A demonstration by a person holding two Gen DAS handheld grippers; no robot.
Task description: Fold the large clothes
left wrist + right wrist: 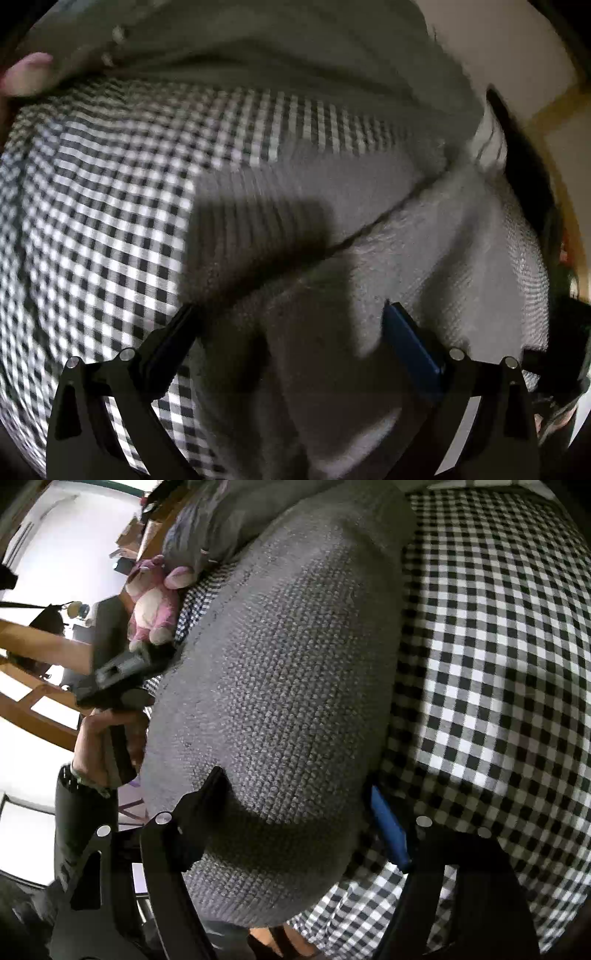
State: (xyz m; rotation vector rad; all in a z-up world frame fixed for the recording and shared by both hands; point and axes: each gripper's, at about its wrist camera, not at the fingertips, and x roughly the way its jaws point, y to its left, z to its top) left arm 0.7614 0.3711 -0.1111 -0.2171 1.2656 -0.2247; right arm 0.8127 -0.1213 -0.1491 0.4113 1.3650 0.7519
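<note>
My right tongs [295, 805] are clenched across a thick fold of the grey knit sweater [280, 672], which lies on the checked cloth [480, 657]. My left tongs [291, 325] hang released above the sweater [424, 266], with nothing between the pads. A pink plush toy [155, 602] sits beyond the sweater.

We find no text, label, brand, number or sign that can be read in either wrist view; the left one is blurred throughout, and in the right one the far background is too small to make out.
</note>
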